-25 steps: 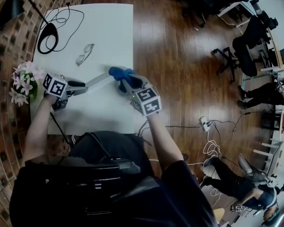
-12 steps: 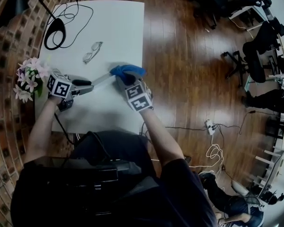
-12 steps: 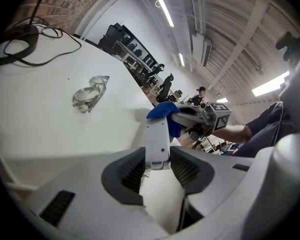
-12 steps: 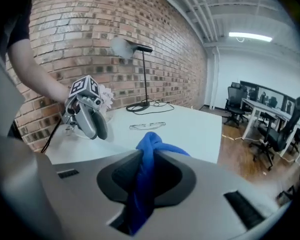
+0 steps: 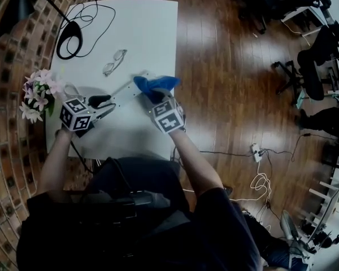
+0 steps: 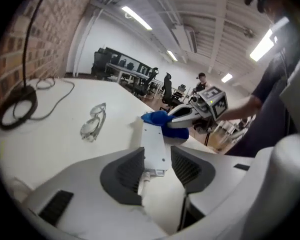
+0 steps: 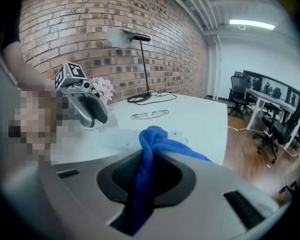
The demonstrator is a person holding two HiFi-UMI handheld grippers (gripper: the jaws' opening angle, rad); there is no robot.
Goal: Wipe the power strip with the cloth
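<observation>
Fingers of right gripper pinch cloth; left gripper clamps power strip; wiping step; next, sweep cloth along strip.

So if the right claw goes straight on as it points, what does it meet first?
Most likely the power strip, just beyond the cloth it grips; depth is hard to judge.

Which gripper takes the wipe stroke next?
Right. The right gripper grips the cloth, which sits at the far end of the strip; the left gripper clamps the near end, steadying it.
</observation>
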